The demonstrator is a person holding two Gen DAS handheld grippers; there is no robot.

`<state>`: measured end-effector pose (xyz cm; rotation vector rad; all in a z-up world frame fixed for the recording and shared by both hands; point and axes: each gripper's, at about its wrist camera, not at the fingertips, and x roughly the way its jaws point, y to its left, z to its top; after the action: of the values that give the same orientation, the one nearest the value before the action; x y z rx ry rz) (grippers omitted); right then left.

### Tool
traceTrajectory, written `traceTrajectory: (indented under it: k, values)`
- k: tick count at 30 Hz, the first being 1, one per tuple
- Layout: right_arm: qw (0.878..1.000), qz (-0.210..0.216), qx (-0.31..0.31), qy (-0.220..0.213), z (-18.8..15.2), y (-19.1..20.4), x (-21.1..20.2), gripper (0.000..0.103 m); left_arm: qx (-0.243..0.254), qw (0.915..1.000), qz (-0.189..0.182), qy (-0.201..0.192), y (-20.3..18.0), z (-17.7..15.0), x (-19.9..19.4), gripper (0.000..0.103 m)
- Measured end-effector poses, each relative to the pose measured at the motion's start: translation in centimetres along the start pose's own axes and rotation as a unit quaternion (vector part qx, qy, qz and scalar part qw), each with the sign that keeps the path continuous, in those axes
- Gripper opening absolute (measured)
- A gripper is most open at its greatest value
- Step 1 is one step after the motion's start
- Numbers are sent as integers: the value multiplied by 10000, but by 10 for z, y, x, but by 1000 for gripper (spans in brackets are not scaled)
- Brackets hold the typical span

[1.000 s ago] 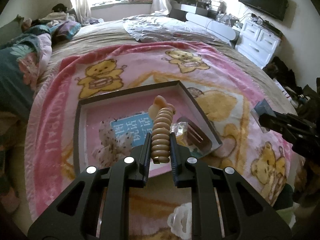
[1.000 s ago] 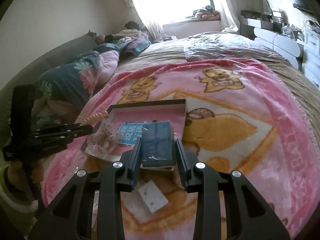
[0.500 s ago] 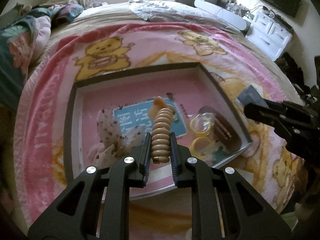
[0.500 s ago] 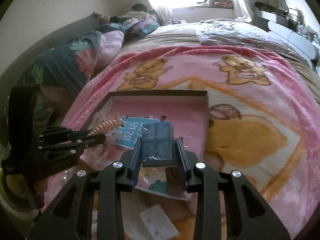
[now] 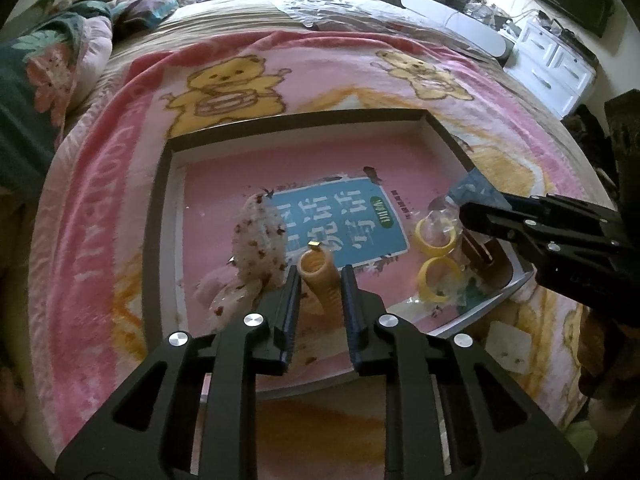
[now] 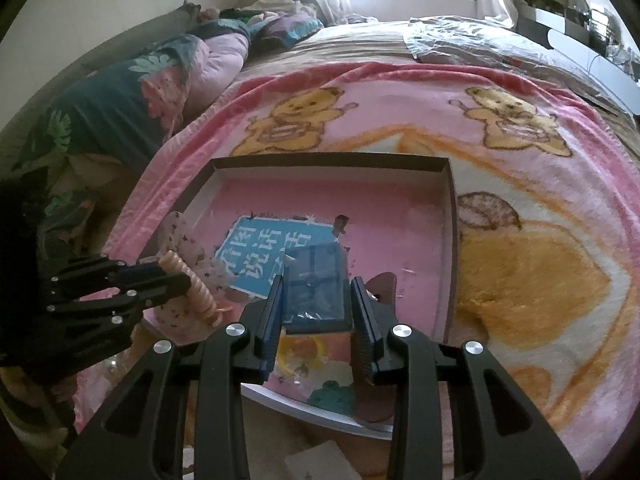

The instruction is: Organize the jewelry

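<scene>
A shallow dark-rimmed box [image 5: 296, 120] [image 6: 332, 160] with a pink floor lies on the bear blanket. My left gripper [image 5: 320, 270] [image 6: 176, 276] hovers low over its near left part. Its jaws are opening, and a tan coil hair tie [image 5: 322, 280] [image 6: 192, 284] stands loose and tilted between them. My right gripper [image 6: 318, 280] [image 5: 468, 210] is over the box's right side. Its jaws are opening too, with a blue packet [image 6: 316, 288] [image 5: 476, 188] between them and a gap at the right pad.
Inside the box lie a blue label [image 5: 344, 224], a floral scrunchie [image 5: 260, 240], yellow rings in clear plastic [image 5: 436, 236] and a brown piece [image 5: 480, 256]. A white card [image 5: 506, 346] lies on the blanket in front. Quilts [image 6: 132, 92] are heaped at the left.
Both grippers have sunk closer to the box. The left jaws have parted and the coil has tipped over and slipped lower. The right jaws have widened slightly around the blue packet.
</scene>
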<state>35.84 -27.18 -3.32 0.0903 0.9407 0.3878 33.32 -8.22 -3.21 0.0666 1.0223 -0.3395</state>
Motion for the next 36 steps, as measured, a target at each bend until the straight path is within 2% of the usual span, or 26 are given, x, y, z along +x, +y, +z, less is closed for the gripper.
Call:
traceTrajectory:
  k: [2, 5, 9, 12, 14, 26, 29, 36]
  values:
    - [10000, 28, 7, -60, -1, 1, -4, 43, 0, 10000, 12, -6, 1, -1, -3, 17]
    - [9998, -56, -16, -189, -3, 4, -14, 62, -3, 10000, 22, -42, 2, -2, -8, 20]
    - [9993, -79, 23, -352, -7, 4, -33, 74, -15, 9999, 57, -90, 1, -3, -16, 25]
    - [9988, -119, 33, -481, -9, 4, -48, 79, -42, 9998, 81, -166, 1, -3, -25, 35]
    - [9983, -130, 39, -567, -12, 4, -60, 81, -63, 9997, 70, -210, 0, -4, -32, 38]
    - [9948, -143, 29, -1011, -25, 15, -120, 87, -161, 9971, 129, -733, -11, -10, -96, 85]
    - [9937, -139, 11, -1116, -27, 20, -135, 88, -194, 9961, 174, -844, -11, -13, -112, 90]
    - [9911, -109, -103, -1323, -36, 33, -167, 89, -330, 9927, 330, -1108, -5, -27, -149, 91]
